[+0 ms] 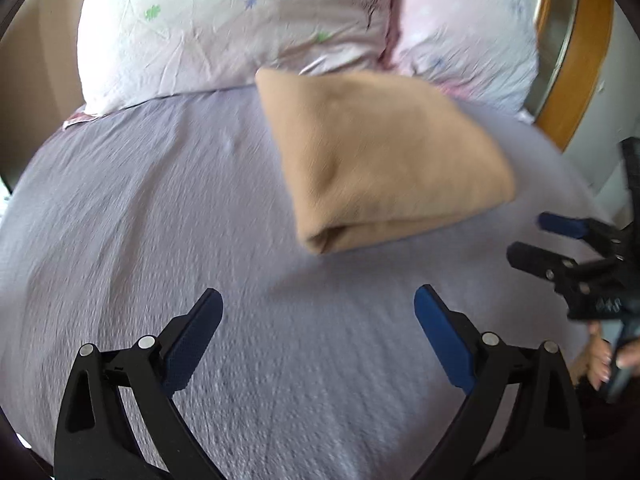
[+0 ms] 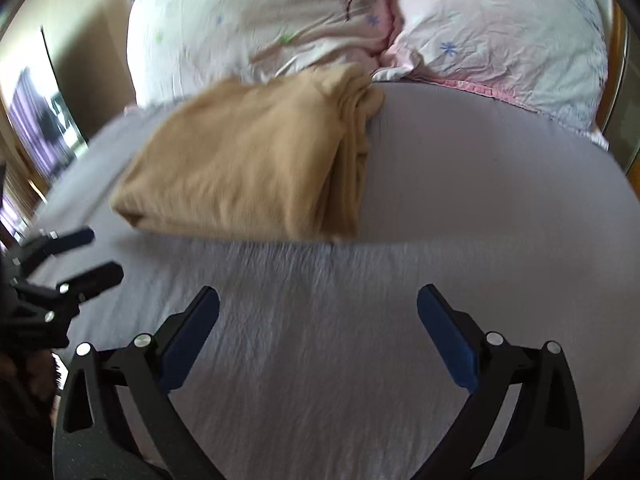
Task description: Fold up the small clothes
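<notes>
A tan garment (image 1: pixel 384 156) lies folded into a thick rectangle on the lilac bedsheet (image 1: pixel 160 220), just in front of the pillows. It also shows in the right wrist view (image 2: pixel 248 164), with its layered edges on the right side. My left gripper (image 1: pixel 318 300) is open and empty, above the sheet, short of the garment. My right gripper (image 2: pixel 318 298) is open and empty too, above bare sheet (image 2: pixel 480 200) in front of the garment. Each gripper shows at the edge of the other's view: the right gripper (image 1: pixel 524 236) and the left gripper (image 2: pixel 106 252).
Two pale pink pillows with small flower prints (image 1: pixel 232 28) (image 1: pixel 468 32) lean at the head of the bed. A wooden headboard (image 1: pixel 580 60) curves at the right. A beige wall (image 2: pixel 80 20) and a mirror or doorway (image 2: pixel 36 120) stand to the left.
</notes>
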`<state>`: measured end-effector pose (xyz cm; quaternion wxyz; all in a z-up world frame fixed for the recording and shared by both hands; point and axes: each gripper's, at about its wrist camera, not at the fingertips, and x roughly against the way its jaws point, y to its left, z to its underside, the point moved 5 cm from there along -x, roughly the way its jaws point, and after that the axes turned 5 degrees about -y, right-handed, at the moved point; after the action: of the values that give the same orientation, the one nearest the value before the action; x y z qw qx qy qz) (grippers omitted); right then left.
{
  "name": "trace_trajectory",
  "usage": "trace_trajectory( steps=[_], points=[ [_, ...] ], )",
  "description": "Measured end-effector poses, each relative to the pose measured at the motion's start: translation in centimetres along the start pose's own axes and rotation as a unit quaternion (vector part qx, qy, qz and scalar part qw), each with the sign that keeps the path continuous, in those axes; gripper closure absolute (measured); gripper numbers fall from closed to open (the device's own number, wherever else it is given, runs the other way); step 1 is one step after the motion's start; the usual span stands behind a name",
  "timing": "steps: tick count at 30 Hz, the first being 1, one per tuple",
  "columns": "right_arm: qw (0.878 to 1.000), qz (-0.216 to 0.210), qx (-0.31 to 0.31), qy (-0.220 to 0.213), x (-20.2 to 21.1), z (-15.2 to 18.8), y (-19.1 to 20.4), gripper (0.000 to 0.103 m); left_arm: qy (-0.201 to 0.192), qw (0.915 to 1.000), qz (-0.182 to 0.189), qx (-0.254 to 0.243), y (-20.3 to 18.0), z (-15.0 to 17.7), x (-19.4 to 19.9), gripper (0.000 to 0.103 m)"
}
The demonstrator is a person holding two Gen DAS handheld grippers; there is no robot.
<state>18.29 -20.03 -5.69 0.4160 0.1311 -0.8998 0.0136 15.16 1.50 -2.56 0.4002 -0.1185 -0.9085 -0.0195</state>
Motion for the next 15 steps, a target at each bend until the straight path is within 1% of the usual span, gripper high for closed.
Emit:
trace_trajectory(
  steps=[2, 6, 9, 15],
  points=[
    [1.000, 0.015, 0.010, 0.004, -0.4, 0.8, 0.4, 0.004, 0.008, 0.9999, -0.013, 0.000, 0.3, 0.2, -0.6, 0.005],
    [0.999, 0.027, 0.016, 0.006, -1.8, 0.2, 1.0, 0.004, 0.003, 0.9993, -0.036, -0.006, 0.4, 0.5, -0.9, 0.005],
    [0.999, 0.031, 0.015, 0.007, -1.5, 0.5, 1.3, 0.002, 0.009, 0.9986, -0.052, -0.009, 0.4, 0.6, -1.1, 0.001],
    [0.999, 0.034, 0.014, 0.003, -1.4, 0.6, 1.2, 0.002, 0.009, 0.9985, -0.054, -0.007, 0.5, 0.6, -1.2, 0.001]
  ],
)
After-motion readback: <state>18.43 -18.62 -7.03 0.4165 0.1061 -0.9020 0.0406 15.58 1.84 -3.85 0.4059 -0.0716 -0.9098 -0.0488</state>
